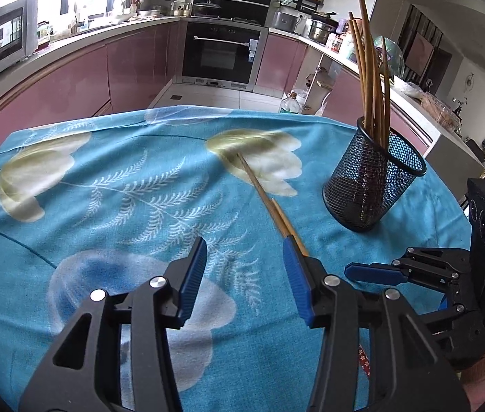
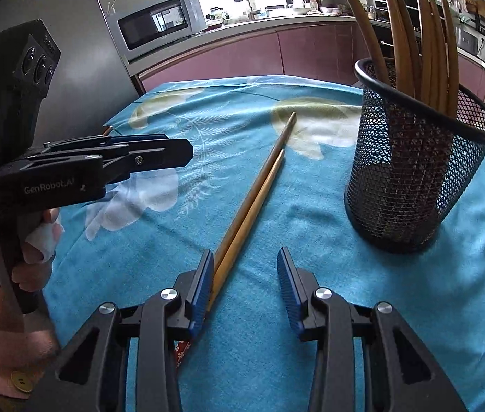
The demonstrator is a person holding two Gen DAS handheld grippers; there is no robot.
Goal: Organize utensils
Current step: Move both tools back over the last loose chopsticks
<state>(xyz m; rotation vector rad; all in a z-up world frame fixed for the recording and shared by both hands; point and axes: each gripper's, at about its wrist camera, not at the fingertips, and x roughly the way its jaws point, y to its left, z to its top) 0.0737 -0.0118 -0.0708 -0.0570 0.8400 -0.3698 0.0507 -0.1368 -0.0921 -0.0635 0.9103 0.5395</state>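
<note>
My left gripper [image 1: 246,274] hung low over the blue flowered cloth [image 1: 115,185], its blue pads spread apart with nothing but fabric between them. The two loose chopsticks [image 1: 270,202] lay side by side on the cloth, running from near my right-hand pad away toward the far middle of the table; their near ends passed just outside that pad, touching or nearly touching its outer edge (I could not tell which).

Just to the right of them came my right gripper [image 2: 246,281], also tilted steeply down at the table and also spread, gripping nothing. From its own camera the chopsticks [image 2: 252,199] lay against the outer face of its left pad rather than in the gap, the patterned near ends slipping under that finger. So the pair sat between my two tools, outside both sets of jaws.

In the same view my left hand [image 2: 26,250] was wrapped around the handle of the left tool, a pink sleeve at the wrist.

Far right stood the black mesh cup [image 2: 414,171], upright, well apart from both grippers, with several brown chopsticks [image 2: 424,44] standing in it.
</note>
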